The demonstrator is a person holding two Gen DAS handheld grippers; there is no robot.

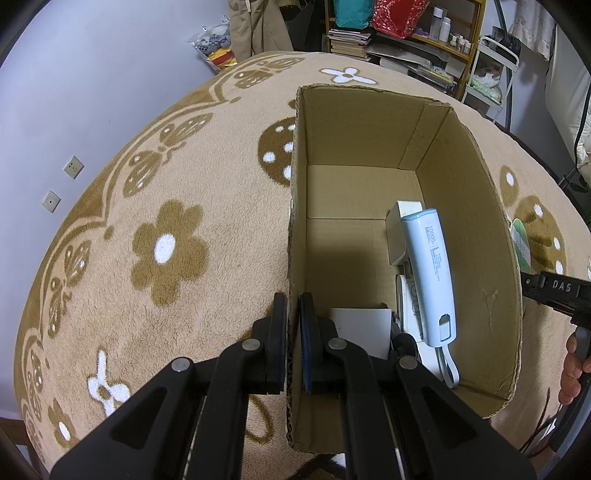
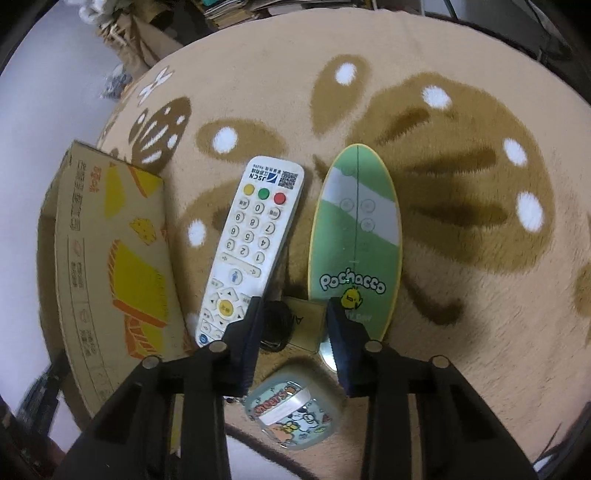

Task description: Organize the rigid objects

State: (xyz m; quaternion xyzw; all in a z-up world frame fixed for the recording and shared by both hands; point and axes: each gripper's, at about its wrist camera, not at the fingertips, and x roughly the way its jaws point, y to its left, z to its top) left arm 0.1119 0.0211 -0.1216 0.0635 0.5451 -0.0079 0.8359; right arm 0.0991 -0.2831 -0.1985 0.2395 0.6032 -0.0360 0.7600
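My left gripper (image 1: 293, 301) is shut on the left wall of an open cardboard box (image 1: 295, 221) that stands on a beige flowered rug. Inside lie a light-blue power bank (image 1: 430, 273), a white adapter (image 1: 399, 232), a white socket strip (image 1: 408, 299) and a white card (image 1: 360, 328). My right gripper (image 2: 293, 314) points down outside the box. A small tan box (image 2: 306, 321) and a black coiled cord (image 2: 275, 325) sit between its fingers, and both pads touch them. A white remote (image 2: 251, 240) and a green oval Pochacco board (image 2: 354, 236) lie just beyond.
A round cartoon-printed case (image 2: 291, 410) lies under the right gripper, near the rug's edge. The printed outer side of the cardboard box (image 2: 110, 258) stands left of the remote. A hand (image 1: 570, 369) holds the right gripper. Shelves (image 1: 406, 33) and bags stand beyond the rug.
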